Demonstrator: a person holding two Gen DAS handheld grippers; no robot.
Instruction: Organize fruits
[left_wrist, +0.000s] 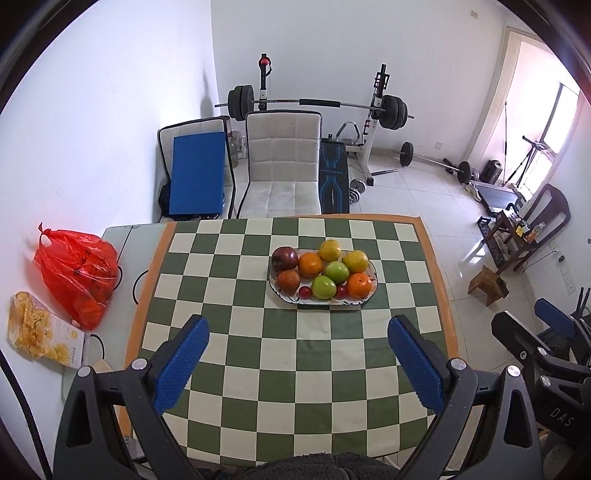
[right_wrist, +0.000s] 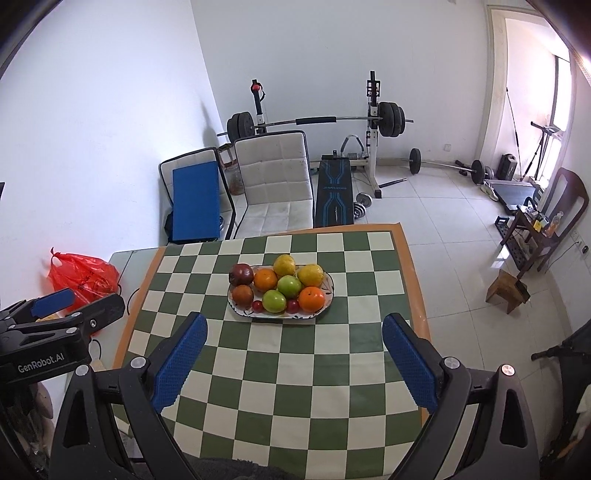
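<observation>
Fruit sits heaped on an oval plate (left_wrist: 364, 303) near the middle of the table, toward its far edge, as I hold both grippers back over the near edge. Largest in my view is the green-and-cream checkered tablecloth (left_wrist: 295, 369), bordered in orange, which carries the plate. A white padded chair (left_wrist: 282, 162) stands just beyond the far edge. At the table's left edge, off the cloth, a red plastic bag (left_wrist: 75, 273) slumps beside a yellow snack packet (left_wrist: 40, 328).

On the plate, a dark red apple (left_wrist: 284, 257) lies at the far left end, with a browner fruit (left_wrist: 288, 280) nearer me. Two oranges (left_wrist: 310, 264) lie one mid-plate and one at the near right end, two yellow citrus (left_wrist: 330, 250) line the far rim, and two green apples (left_wrist: 323, 286) touch in the centre. Two small red fruits (left_wrist: 305, 292) rest along the near rim.

My left gripper (left_wrist: 297, 363) hangs wide open, holding nothing, its blue pads well short of the plate. My right gripper (right_wrist: 295, 363) is equally spread and empty, well apart from the fruit.
</observation>
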